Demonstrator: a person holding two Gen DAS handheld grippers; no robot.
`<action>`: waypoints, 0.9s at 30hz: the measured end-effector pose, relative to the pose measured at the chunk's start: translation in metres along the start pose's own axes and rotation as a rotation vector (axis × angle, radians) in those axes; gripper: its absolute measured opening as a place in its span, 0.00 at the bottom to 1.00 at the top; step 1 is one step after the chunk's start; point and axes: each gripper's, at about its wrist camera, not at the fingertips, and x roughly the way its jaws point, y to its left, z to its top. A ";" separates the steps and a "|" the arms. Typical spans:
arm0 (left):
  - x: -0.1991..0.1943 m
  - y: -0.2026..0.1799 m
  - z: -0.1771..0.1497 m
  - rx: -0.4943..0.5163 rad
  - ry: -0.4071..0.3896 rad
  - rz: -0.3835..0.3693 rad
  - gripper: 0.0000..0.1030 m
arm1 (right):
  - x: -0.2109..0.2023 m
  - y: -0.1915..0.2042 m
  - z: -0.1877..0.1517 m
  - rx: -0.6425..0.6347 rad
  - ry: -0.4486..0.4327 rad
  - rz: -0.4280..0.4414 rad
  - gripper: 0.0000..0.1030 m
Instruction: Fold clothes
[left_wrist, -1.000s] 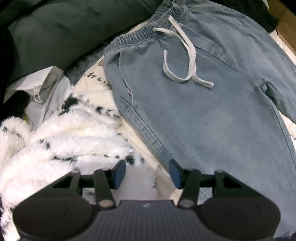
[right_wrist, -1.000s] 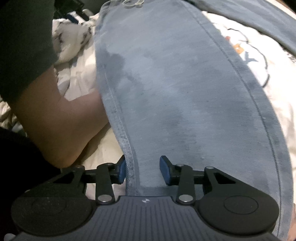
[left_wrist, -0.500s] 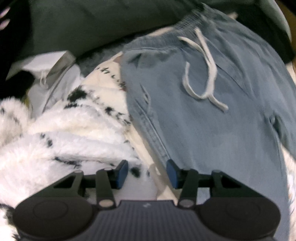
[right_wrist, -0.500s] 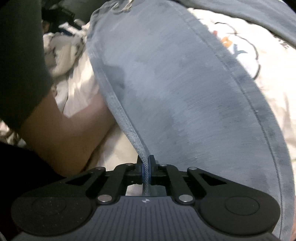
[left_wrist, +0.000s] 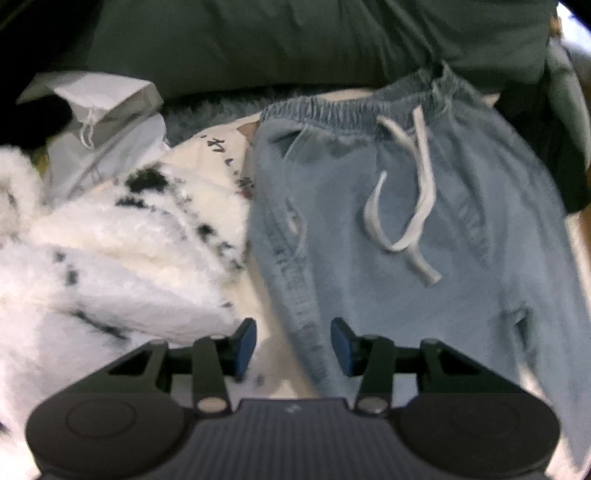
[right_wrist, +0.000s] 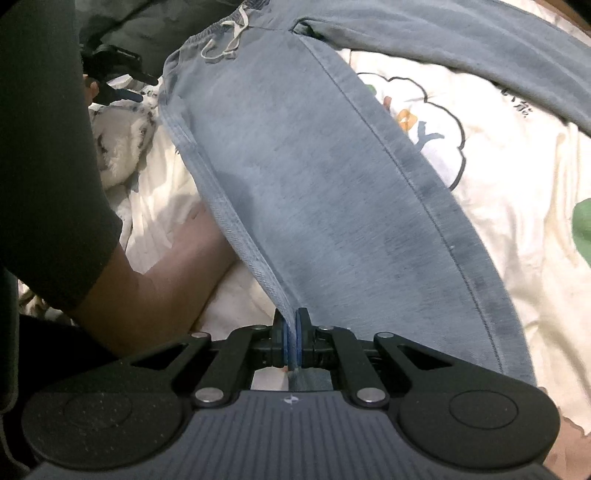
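Denim trousers (right_wrist: 332, 177) lie spread on a printed cream bedsheet (right_wrist: 517, 206), waistband far from the right wrist camera and the near leg running down towards it. A second ago the right gripper (right_wrist: 291, 341) had its fingers apart astride that leg's outer seam; they have since clamped, and the side edge is now pinched between the blue pads, with the cloth rising from the sheet towards them. By my judgement the lower end of the leg is secured and ready to be carried over for the first fold. The left gripper (left_wrist: 293, 345) is less far along: its fingers stand about half apart, a shade narrower than a second ago, holding nothing, and the trousers' side seam (left_wrist: 295, 295) now runs between them near the hip, where before they hung over the fluffy white blanket (left_wrist: 110, 251). That blanket sits just beside the seam and could get caught in the grip. A grey bag (left_wrist: 99, 136) and dark pillow (left_wrist: 258, 40) crowd the waistband end, and the person's forearm (right_wrist: 166, 280) rests on the sheet beside the lifted edge.
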 end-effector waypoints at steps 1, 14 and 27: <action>0.001 -0.001 0.001 -0.003 0.004 -0.015 0.46 | -0.002 -0.001 0.000 0.003 -0.001 -0.001 0.02; 0.049 0.009 0.003 -0.086 0.014 -0.013 0.46 | -0.012 -0.005 0.000 0.047 0.015 -0.029 0.01; 0.034 0.007 0.026 -0.135 -0.080 -0.083 0.13 | -0.017 -0.021 0.006 0.102 -0.007 -0.071 0.01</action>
